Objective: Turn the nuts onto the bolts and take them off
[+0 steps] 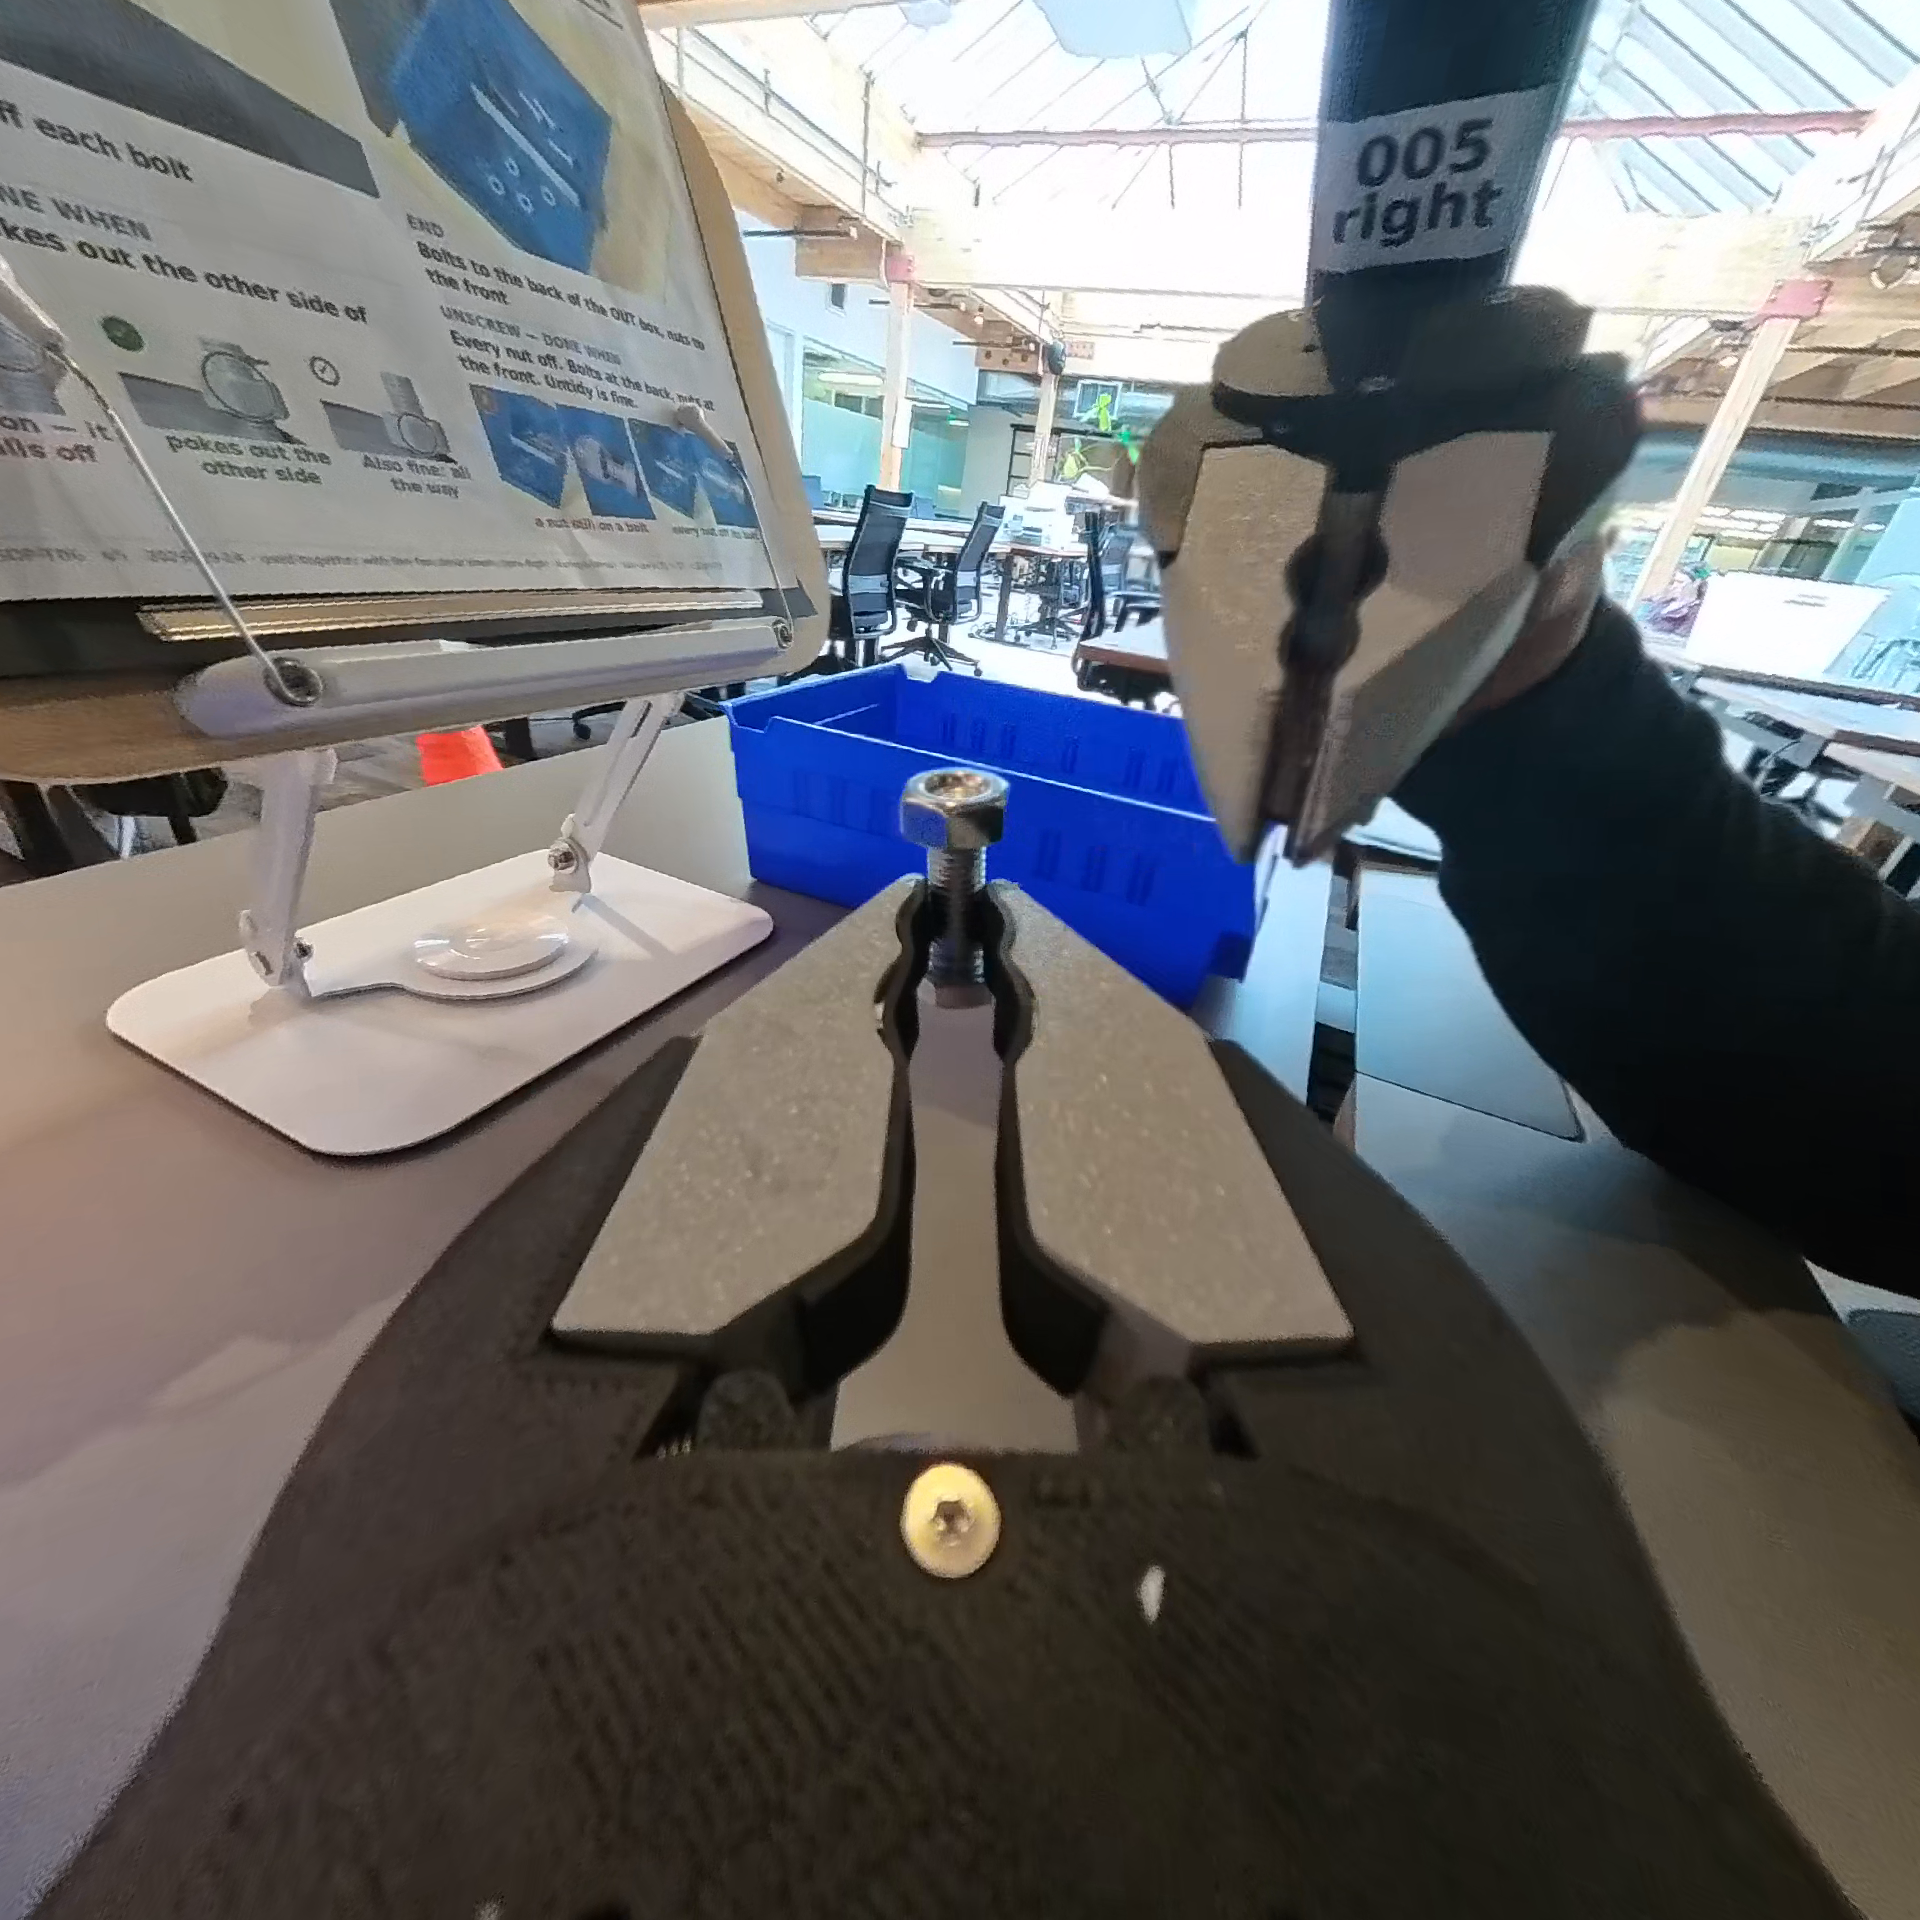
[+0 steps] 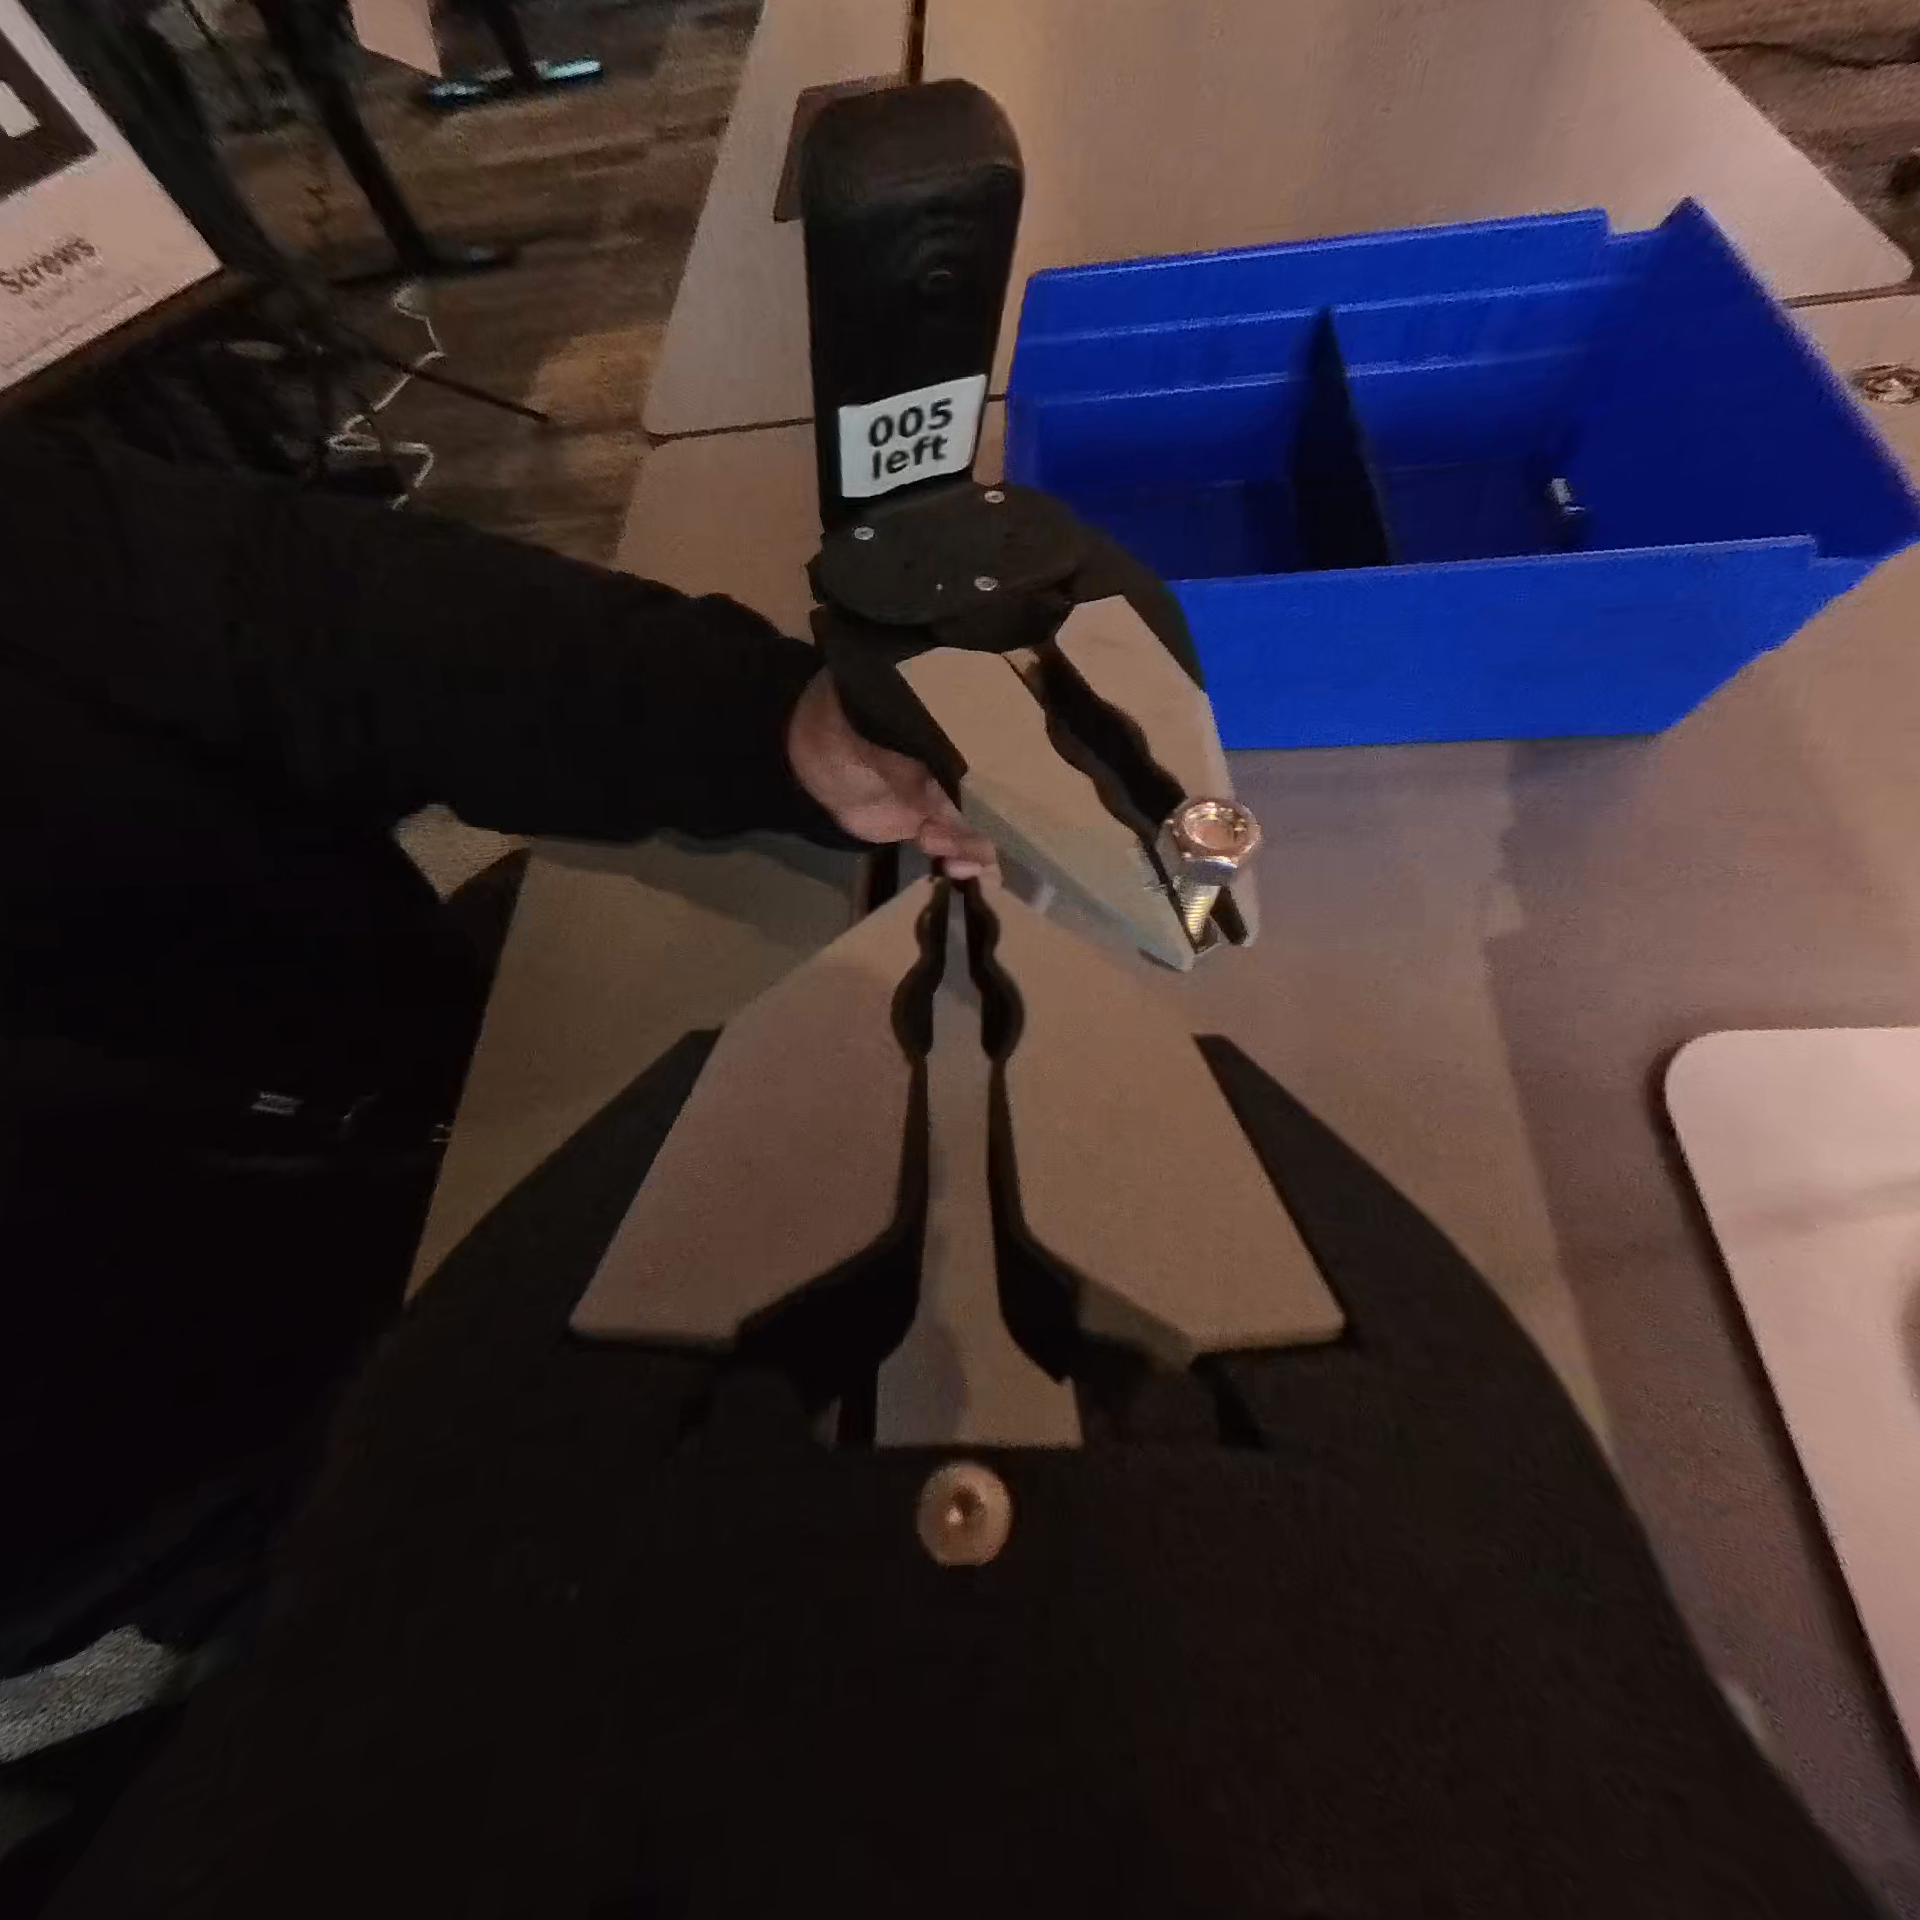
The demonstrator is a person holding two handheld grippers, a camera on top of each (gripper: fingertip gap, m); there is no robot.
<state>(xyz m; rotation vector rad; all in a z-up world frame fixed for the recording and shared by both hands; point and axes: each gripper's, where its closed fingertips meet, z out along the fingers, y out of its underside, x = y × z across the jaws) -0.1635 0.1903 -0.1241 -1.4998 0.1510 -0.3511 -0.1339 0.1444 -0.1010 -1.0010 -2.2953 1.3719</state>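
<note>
My left gripper is shut on a steel bolt and holds it upright above the grey table. A hex nut sits on the bolt's upper end, just above the fingertips. In the right wrist view the left gripper shows the same bolt and nut. My right gripper is shut and empty. It hangs point-down to the upper right of the nut in the left wrist view, apart from it.
A blue bin with a divider stands behind the grippers, with a small metal piece in its right compartment. A white stand holding an instruction sheet is at the left. A person's dark sleeve reaches in from the right. My hands' fingertips stand some 6 cm from each other.
</note>
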